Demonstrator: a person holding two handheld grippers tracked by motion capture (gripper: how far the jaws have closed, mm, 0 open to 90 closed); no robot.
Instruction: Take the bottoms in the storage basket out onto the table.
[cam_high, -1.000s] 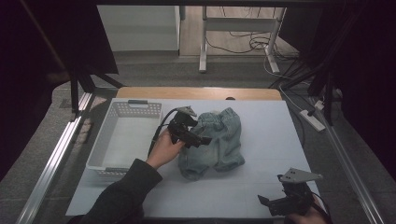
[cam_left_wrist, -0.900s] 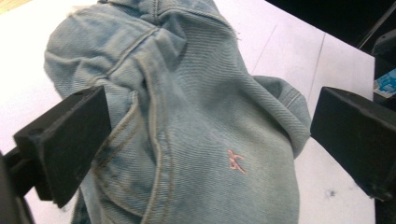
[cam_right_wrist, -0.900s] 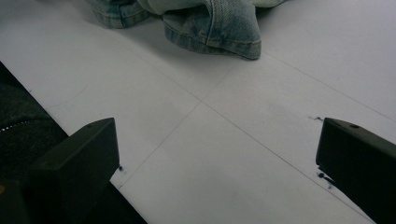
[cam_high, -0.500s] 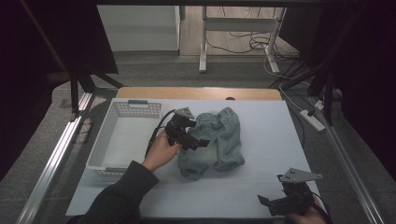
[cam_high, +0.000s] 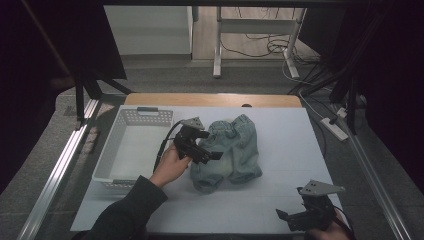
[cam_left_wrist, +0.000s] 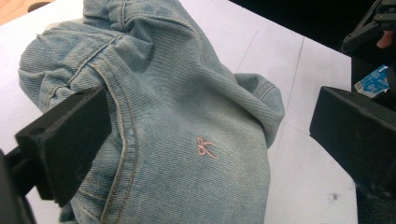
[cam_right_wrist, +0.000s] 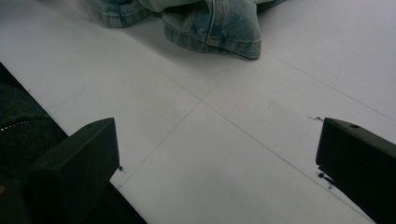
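Note:
A pair of light blue jeans (cam_high: 231, 150) lies folded in a bundle in the middle of the white table (cam_high: 290, 135). My left gripper (cam_high: 209, 153), held by a hand in a dark sleeve, hovers over the bundle's left edge. In the left gripper view it (cam_left_wrist: 210, 140) is open wide, with the denim (cam_left_wrist: 187, 107) and its small pink embroidered mark between the jaws; the left jaw rests close against a seam. My right gripper (cam_high: 286, 216) sits at the table's near right corner. In its own view it (cam_right_wrist: 215, 154) is open over bare table, with the jeans' hems (cam_right_wrist: 210, 18) farther off.
A white perforated basket (cam_high: 131, 117) stands empty at the left, right next to the left hand. A wooden strip (cam_high: 210, 100) runs along the table's far edge. Metal rails (cam_high: 55, 175) flank both sides. The right half of the table is bare.
The left gripper has edged slightly nearer along the jeans' left edge. The jeans and the right gripper have stayed in place.

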